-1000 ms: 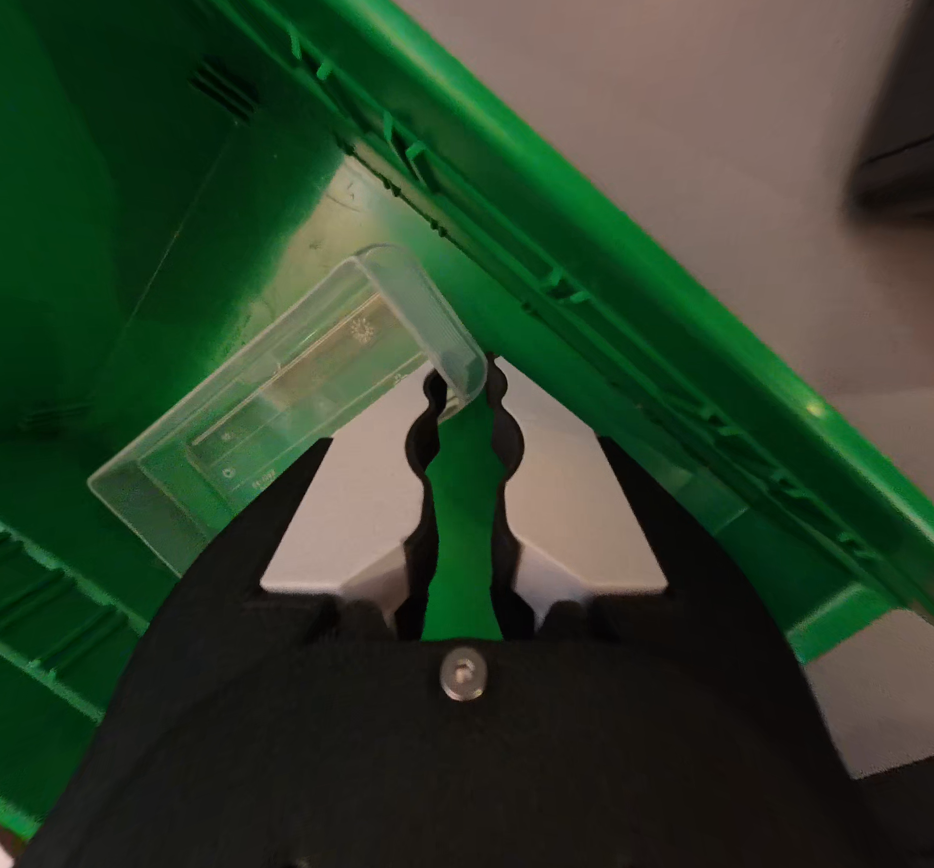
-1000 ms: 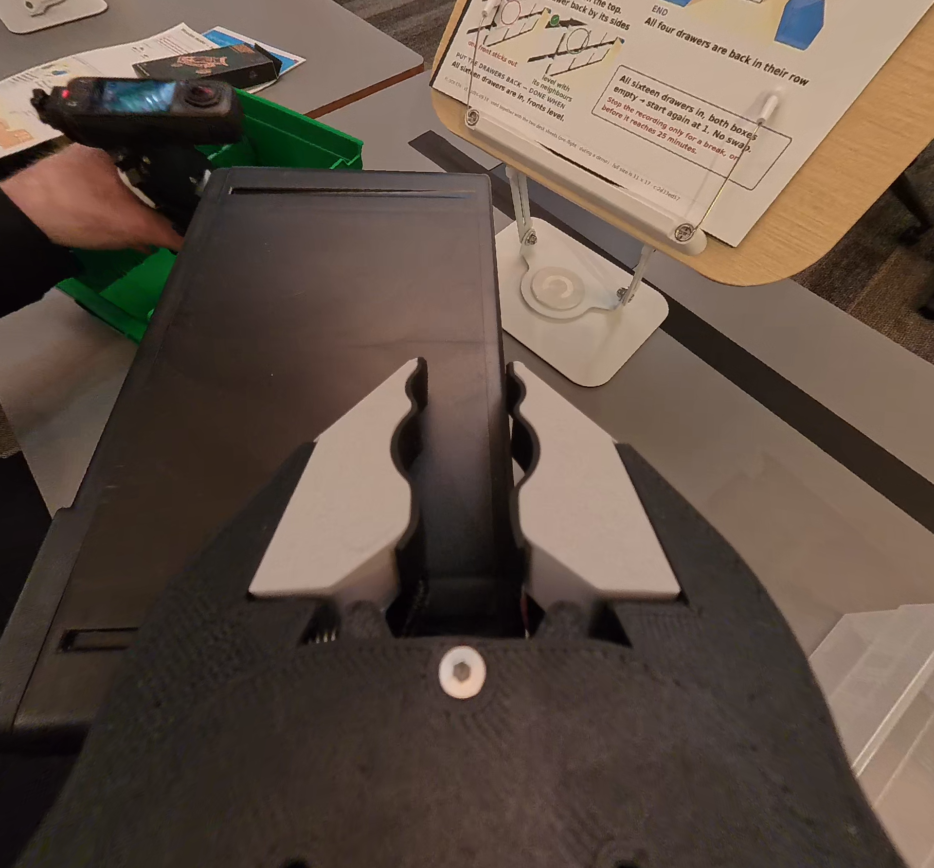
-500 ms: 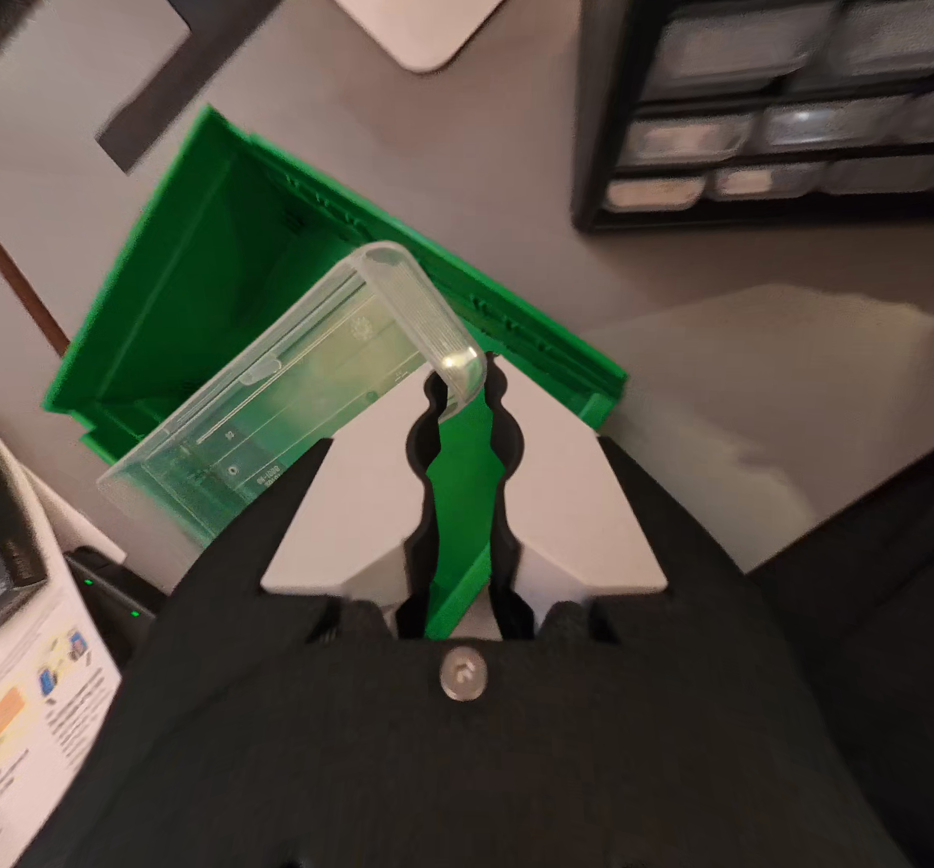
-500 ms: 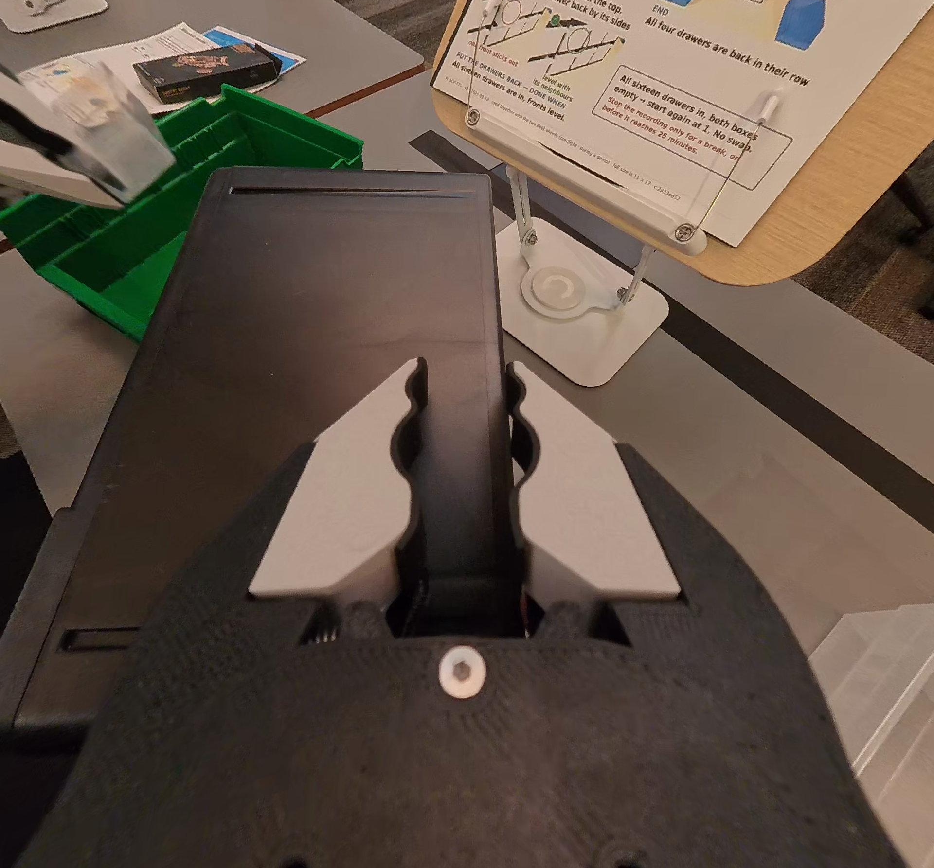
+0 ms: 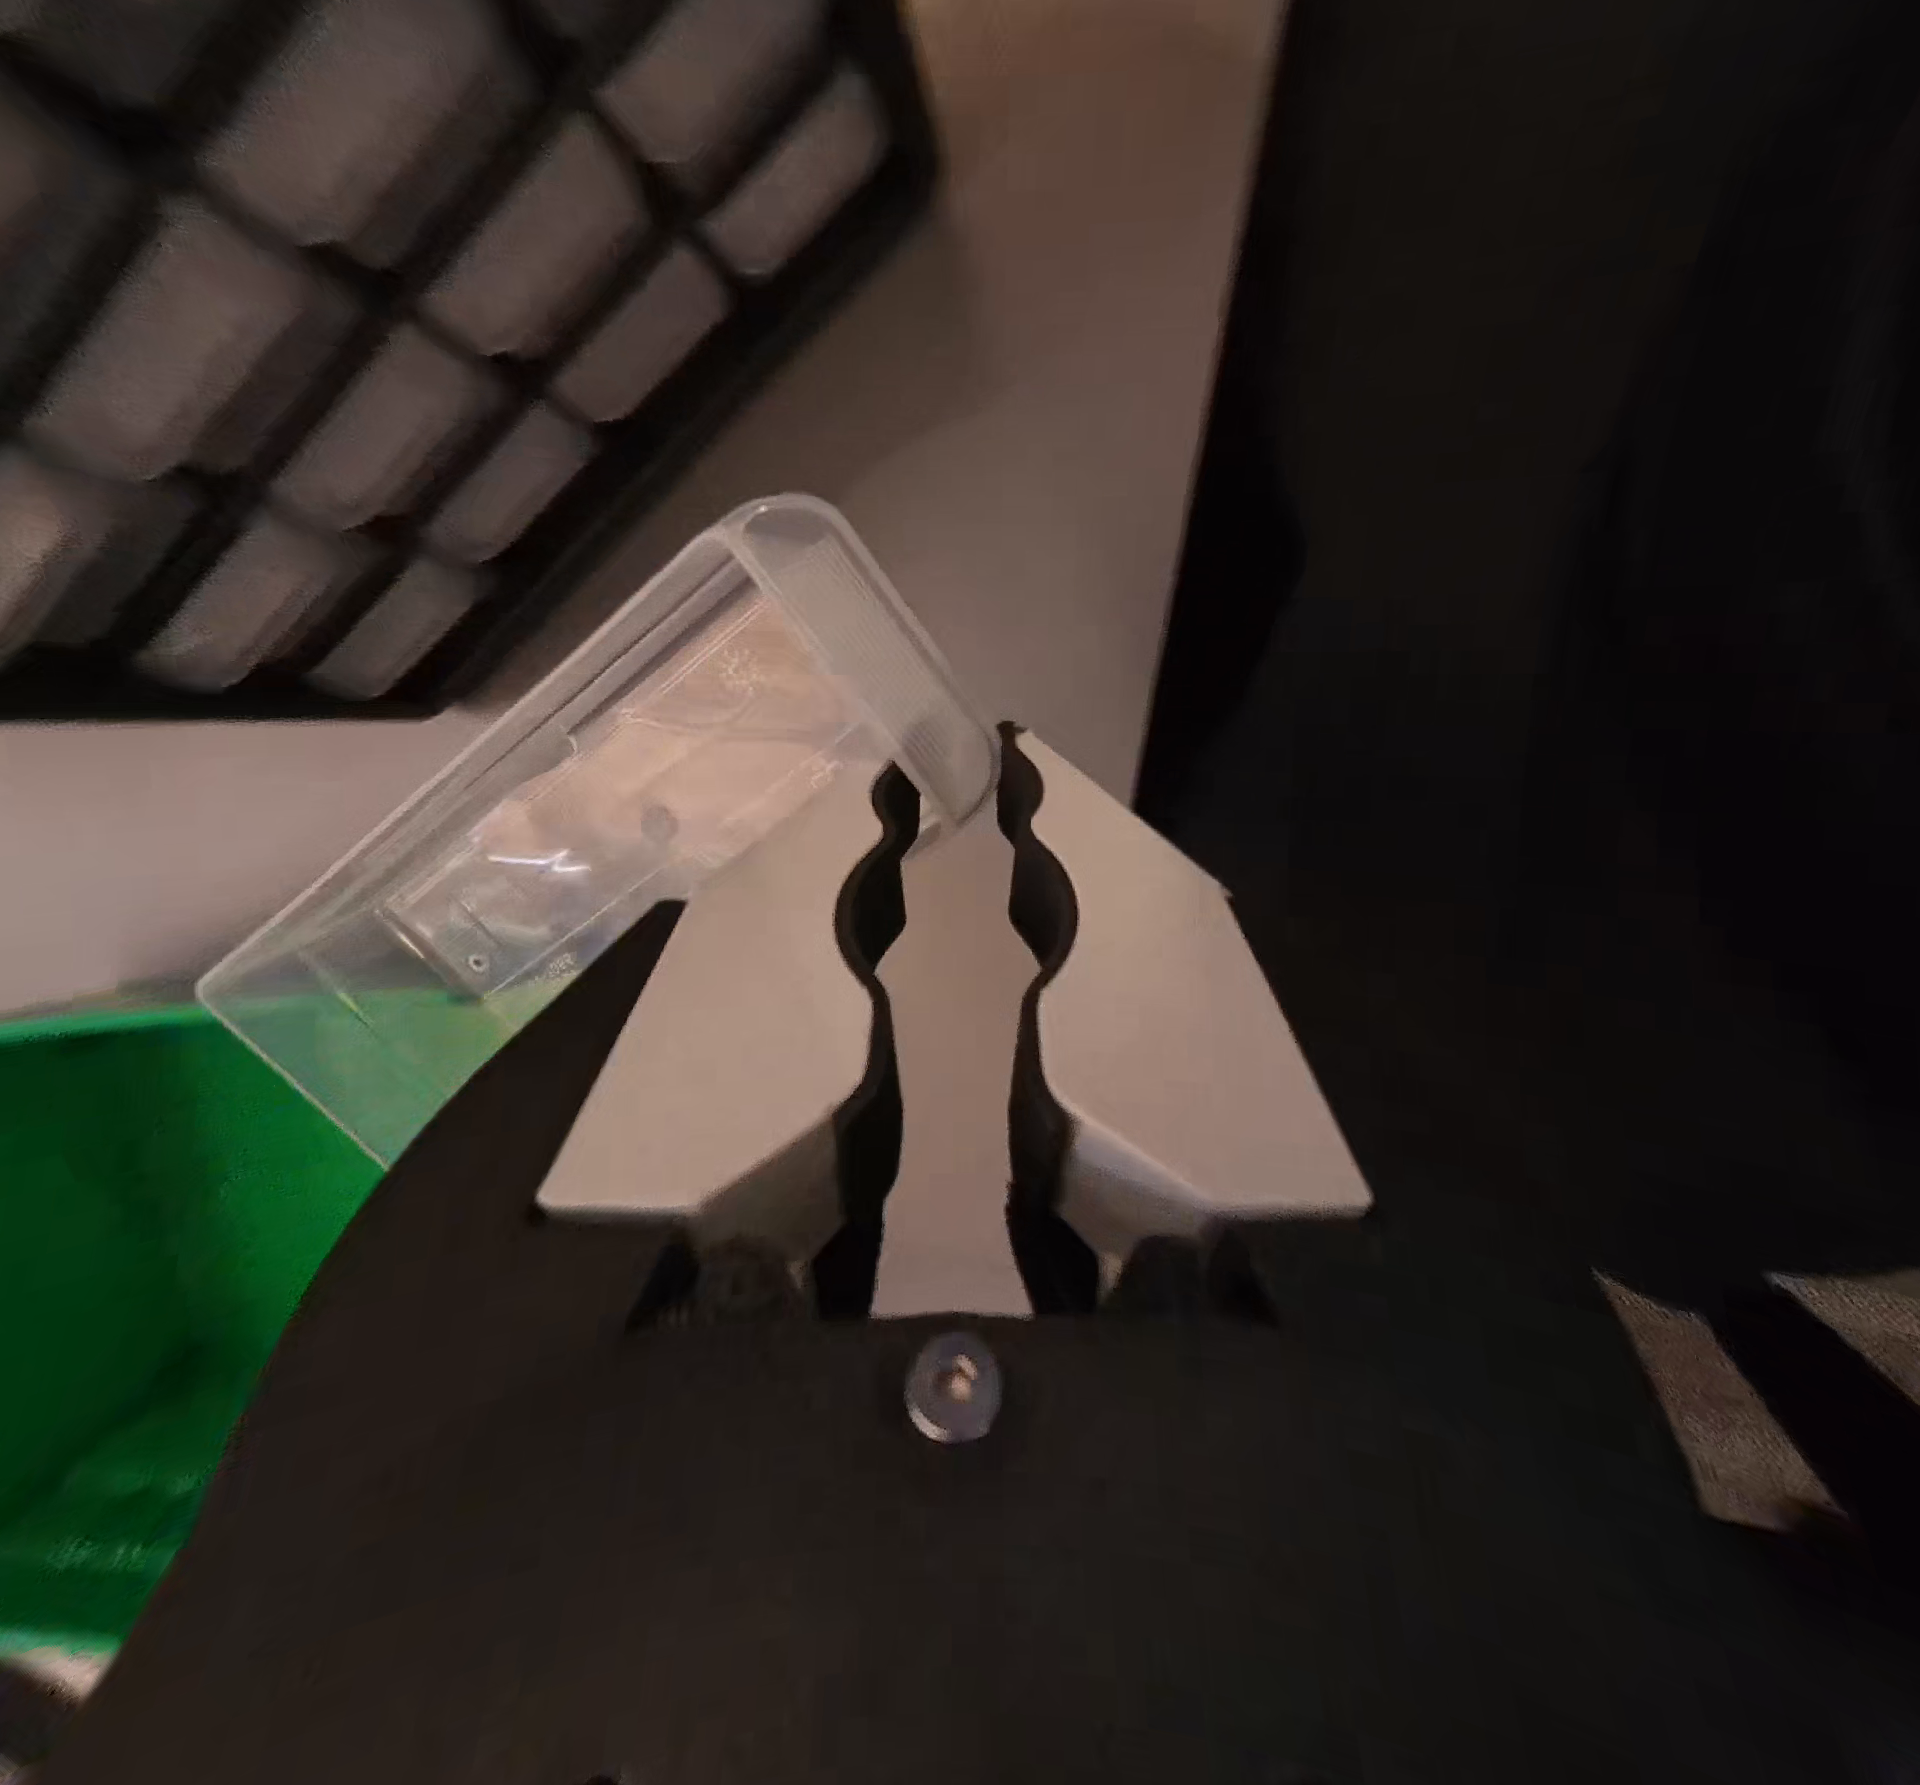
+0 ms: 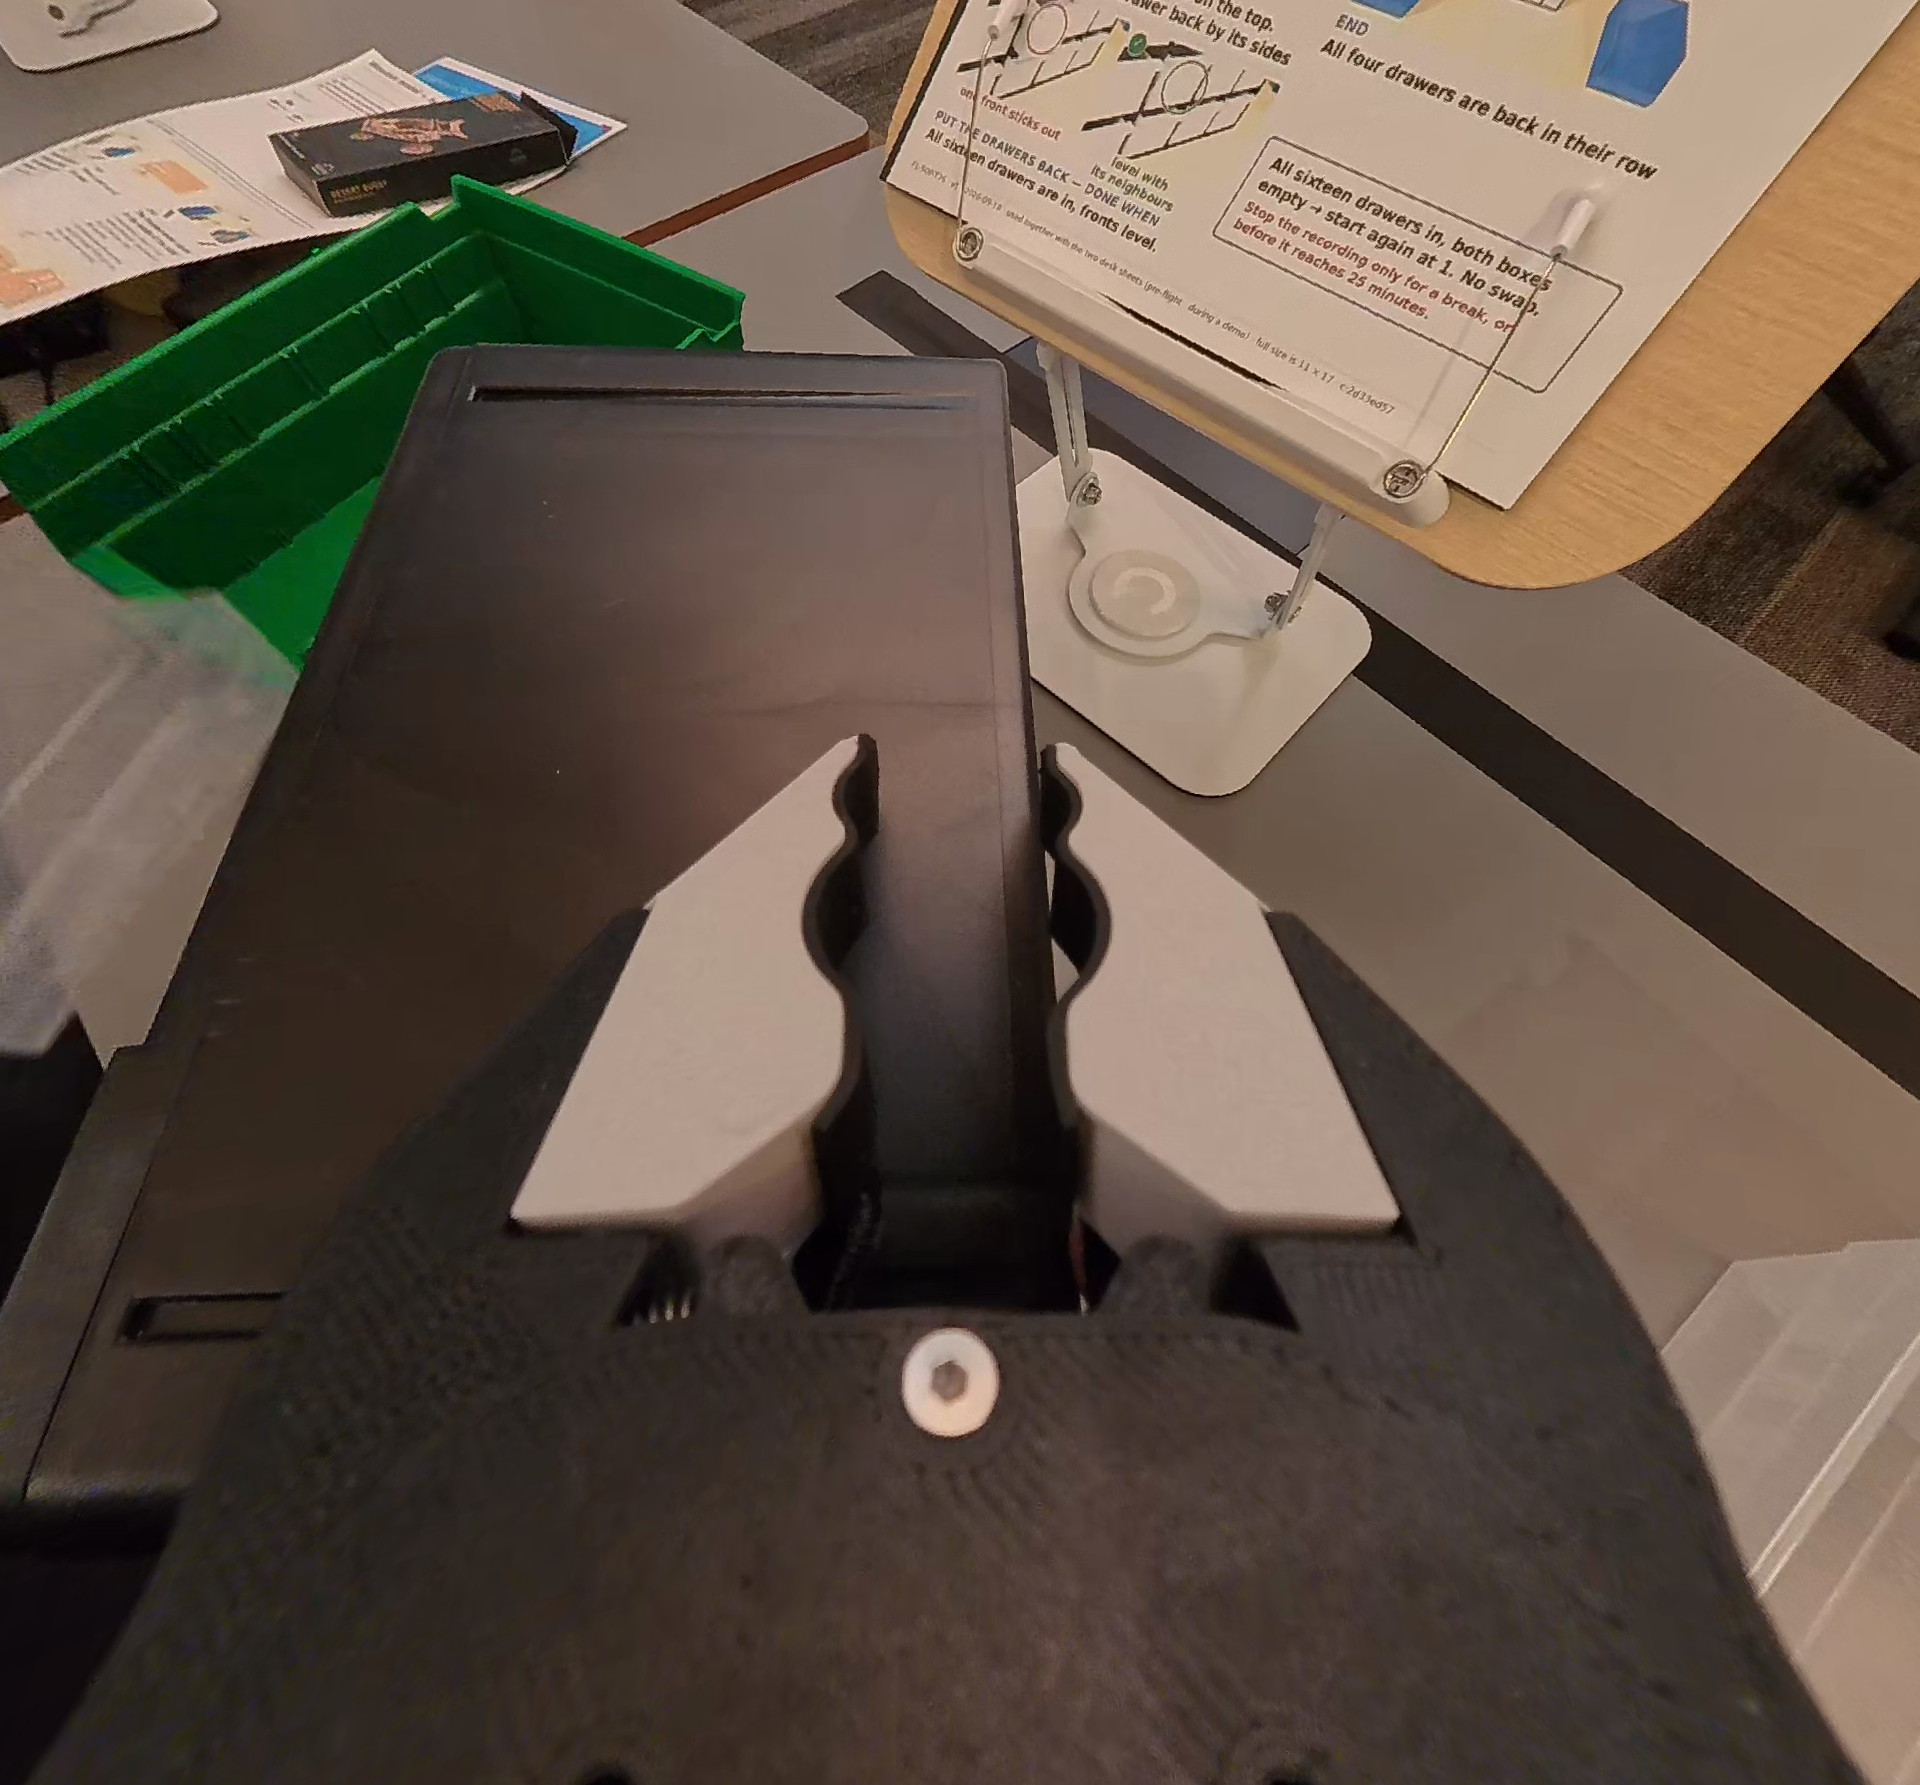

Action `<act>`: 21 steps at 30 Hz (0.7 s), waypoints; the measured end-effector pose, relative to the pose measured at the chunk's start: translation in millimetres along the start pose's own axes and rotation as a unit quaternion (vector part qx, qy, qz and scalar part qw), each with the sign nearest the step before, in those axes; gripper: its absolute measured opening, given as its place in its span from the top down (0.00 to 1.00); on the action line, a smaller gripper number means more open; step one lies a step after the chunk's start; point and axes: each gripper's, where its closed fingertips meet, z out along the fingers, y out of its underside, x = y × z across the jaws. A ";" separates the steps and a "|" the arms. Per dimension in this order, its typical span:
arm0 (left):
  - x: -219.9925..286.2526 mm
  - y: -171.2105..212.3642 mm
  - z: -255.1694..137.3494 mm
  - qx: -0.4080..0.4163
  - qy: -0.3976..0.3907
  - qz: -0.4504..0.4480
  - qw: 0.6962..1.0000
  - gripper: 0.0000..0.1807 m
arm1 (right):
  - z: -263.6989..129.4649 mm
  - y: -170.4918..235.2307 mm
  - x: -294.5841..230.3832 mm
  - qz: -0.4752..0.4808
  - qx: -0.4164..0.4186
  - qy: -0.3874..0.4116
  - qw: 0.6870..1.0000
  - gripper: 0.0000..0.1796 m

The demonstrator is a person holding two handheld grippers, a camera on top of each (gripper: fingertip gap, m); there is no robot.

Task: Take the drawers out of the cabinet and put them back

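Observation:
My left gripper (image 5: 956, 748) is shut on the front lip of a clear plastic drawer (image 5: 623, 800), which hangs tilted down to the left in the air. The black cabinet (image 5: 312, 229), its front a grid of clear drawers, is blurred at the upper left beyond it. My right gripper (image 6: 956, 759) rests on the flat top of the cabinet (image 6: 644, 696) near its right edge. Its jaws are nearly together with nothing between them.
A green bin (image 6: 364, 405) stands behind the cabinet's left side and also shows in the left wrist view (image 5: 156, 1268). An instruction board on a white stand (image 6: 1195, 634) is at the right. A clear container (image 6: 1818, 1423) sits at the lower right. A small black box (image 6: 416, 146) lies on papers on the far table.
My left gripper has lifted the clear drawer out of the green bin and swung it over to the cabinet's front. The right gripper has stayed on the cabinet top.

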 end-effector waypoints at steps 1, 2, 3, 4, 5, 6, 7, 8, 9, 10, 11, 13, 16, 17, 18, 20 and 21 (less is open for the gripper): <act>10.5 -0.9 8.7 -0.002 0.021 0.005 1.000 0.93 | 0.0 -0.1 -0.1 0.000 0.000 0.000 1.000 0.84; 20.9 0.1 17.0 -0.007 0.042 0.015 0.999 0.93 | 0.0 0.0 -0.1 0.000 0.000 0.000 1.000 0.84; 30.1 4.3 24.5 -0.019 0.060 0.030 0.998 0.93 | -0.1 -0.1 -0.1 0.000 0.000 0.000 1.000 0.84; 35.3 10.4 30.8 -0.036 0.071 0.038 0.996 0.93 | -0.1 -0.1 -0.1 -0.001 0.001 0.000 1.000 0.84; 37.9 15.5 36.0 -0.048 0.078 0.044 0.995 0.93 | -0.2 -0.2 -0.2 -0.001 0.001 0.000 1.000 0.84; 40.0 17.7 40.7 -0.049 0.085 0.050 0.994 0.93 | -0.2 -0.1 -0.1 -0.001 0.001 0.000 1.000 0.84; 43.8 19.6 45.6 -0.047 0.099 0.054 0.993 0.93 | -0.1 -0.1 -0.2 -0.001 0.001 0.000 1.000 0.84; 46.9 25.2 51.0 -0.057 0.110 0.060 0.990 0.93 | -0.1 -0.1 -0.3 -0.001 0.001 0.000 1.000 0.84; 46.2 33.1 56.9 -0.076 0.109 0.069 0.989 0.93 | -0.1 -0.1 -0.2 -0.001 0.001 -0.001 1.000 0.84; 45.5 40.8 62.2 -0.091 0.111 0.076 0.987 0.93 | -0.1 -0.2 -0.2 -0.001 0.001 -0.001 1.000 0.84; 45.4 46.9 66.8 -0.101 0.116 0.078 0.985 0.93 | -0.1 -0.2 -0.2 -0.001 0.001 -0.001 1.000 0.84; 44.3 55.6 75.1 -0.109 0.123 0.080 0.983 0.93 | -0.2 0.0 -0.3 -0.001 0.001 -0.001 1.000 0.84; 41.0 69.2 84.7 -0.127 0.125 0.089 0.980 0.92 | -0.2 -0.1 -0.4 -0.002 0.001 -0.002 1.000 0.84; 40.2 72.8 86.9 -0.132 0.126 0.092 0.979 0.92 | -0.2 -0.1 -0.4 -0.002 0.001 -0.002 1.000 0.84; 38.8 76.0 89.0 -0.135 0.125 0.093 0.978 0.92 | -0.3 -0.2 -0.3 -0.002 0.001 -0.002 1.000 0.84; 36.0 84.0 91.9 -0.146 0.125 0.098 0.977 0.92 | -0.2 -0.1 -0.3 -0.002 0.001 -0.002 1.000 0.84; 34.6 86.9 92.6 -0.148 0.123 0.101 0.976 0.92 | -0.2 -0.1 -0.4 -0.002 0.001 -0.002 1.000 0.84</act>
